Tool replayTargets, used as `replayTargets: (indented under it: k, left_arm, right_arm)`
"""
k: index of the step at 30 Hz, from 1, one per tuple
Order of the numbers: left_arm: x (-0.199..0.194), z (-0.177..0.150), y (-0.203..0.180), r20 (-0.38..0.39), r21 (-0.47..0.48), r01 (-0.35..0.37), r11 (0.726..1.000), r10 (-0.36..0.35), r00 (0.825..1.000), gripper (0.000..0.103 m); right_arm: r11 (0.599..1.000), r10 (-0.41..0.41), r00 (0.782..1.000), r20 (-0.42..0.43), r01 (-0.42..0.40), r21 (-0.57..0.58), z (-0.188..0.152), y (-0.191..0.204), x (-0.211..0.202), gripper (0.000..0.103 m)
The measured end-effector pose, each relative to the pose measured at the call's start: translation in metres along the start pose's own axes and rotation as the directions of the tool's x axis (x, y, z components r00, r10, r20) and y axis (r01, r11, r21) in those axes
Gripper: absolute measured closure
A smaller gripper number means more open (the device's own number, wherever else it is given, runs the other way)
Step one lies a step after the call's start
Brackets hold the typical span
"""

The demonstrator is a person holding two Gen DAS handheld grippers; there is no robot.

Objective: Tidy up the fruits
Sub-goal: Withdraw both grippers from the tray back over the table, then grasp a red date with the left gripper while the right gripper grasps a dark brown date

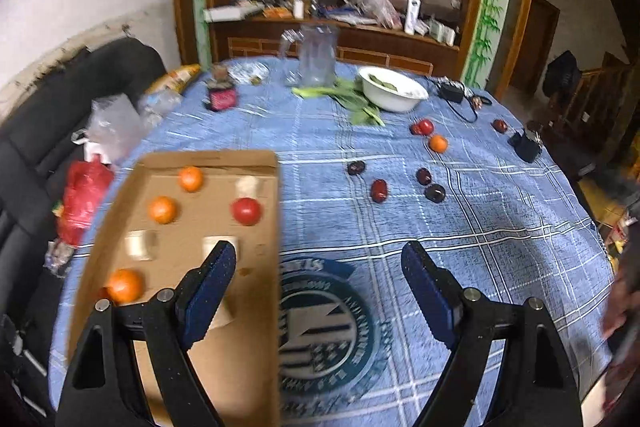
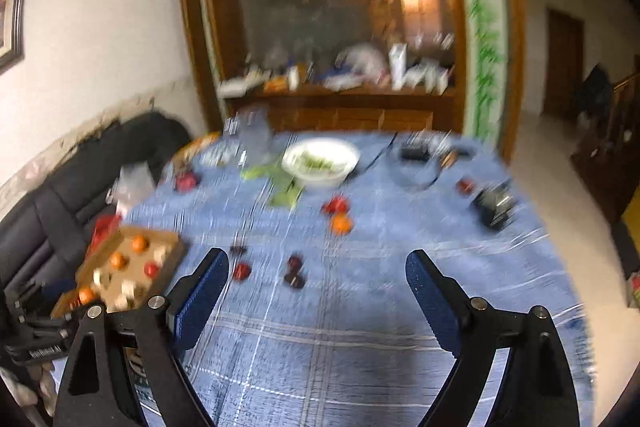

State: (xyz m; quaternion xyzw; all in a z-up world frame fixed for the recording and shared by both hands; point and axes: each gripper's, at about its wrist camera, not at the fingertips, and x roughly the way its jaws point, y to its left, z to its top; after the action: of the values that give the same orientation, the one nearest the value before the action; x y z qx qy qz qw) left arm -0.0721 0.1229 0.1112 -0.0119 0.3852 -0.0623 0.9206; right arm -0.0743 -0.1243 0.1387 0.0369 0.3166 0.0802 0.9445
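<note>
A flat cardboard tray (image 1: pixel 208 159) lies on the left of the blue checked tablecloth (image 1: pixel 460 227). It holds three oranges (image 1: pixel 163 209) and a red fruit (image 1: pixel 246 211). Loose on the cloth are several dark red fruits (image 1: pixel 379 190), a red one (image 1: pixel 425 126) and an orange (image 1: pixel 438 143). My left gripper (image 1: pixel 318 257) is open and empty above the tray's right edge. My right gripper (image 2: pixel 318 265) is open and empty above the cloth; its view is blurred and shows the tray (image 2: pixel 168 239) at left and the loose orange (image 2: pixel 341 223).
A white bowl (image 1: pixel 394 98) with greens, loose green leaves (image 1: pixel 352 99) and a clear jug (image 1: pixel 316 55) stand at the table's far side. A black charger with cable (image 1: pixel 452 93) and a black device (image 1: pixel 527 143) lie at right. A black sofa (image 1: pixel 60 95) with bags is at left.
</note>
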Motion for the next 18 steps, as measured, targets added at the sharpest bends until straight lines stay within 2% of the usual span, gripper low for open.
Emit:
replayTargets:
  k: [2,3,4,7,11,16,17,18]
  left_arm:
    - [0.016,0.006,-0.001,-0.016,0.003,0.026,1.000,-0.026,1.000,0.030]
    - [0.027,0.010,-0.003,-0.035,0.007,0.035,0.999,-0.034,0.999,0.045]
    - [0.037,0.015,-0.003,-0.058,0.003,0.043,0.999,-0.043,0.997,0.053]
    - [0.069,0.027,0.002,-0.131,-0.068,0.084,0.994,-0.092,0.987,0.054]
    - [0.100,0.038,0.005,-0.177,-0.152,0.111,0.982,-0.137,0.975,0.054]
    - [0.128,0.046,-0.010,-0.199,-0.128,0.113,0.985,-0.137,0.970,0.054]
    - [0.132,0.048,-0.012,-0.199,-0.120,0.114,0.986,-0.137,0.970,0.054]
    - [0.137,0.048,-0.015,-0.199,-0.111,0.118,0.987,-0.139,0.970,0.054]
  right_arm:
    - [1.000,0.013,0.998,-0.065,-0.012,0.004,-0.006,0.000,0.040,0.026]
    - [1.000,0.019,0.996,-0.090,-0.019,0.008,-0.008,-0.001,0.056,0.032]
    - [1.000,0.026,0.993,-0.115,-0.024,0.016,-0.011,-0.002,0.073,0.034]
    - [0.997,0.067,0.980,-0.185,-0.058,0.055,-0.016,-0.006,0.119,0.034]
    - [0.997,0.061,0.971,-0.233,-0.047,0.067,-0.021,-0.010,0.154,0.034]
    - [0.993,0.094,0.964,-0.249,-0.073,0.092,-0.025,-0.016,0.177,0.034]
    - [0.994,0.090,0.966,-0.242,-0.072,0.083,-0.025,-0.013,0.177,0.036]
    - [0.995,0.087,0.966,-0.243,-0.072,0.073,-0.025,-0.011,0.178,0.045]
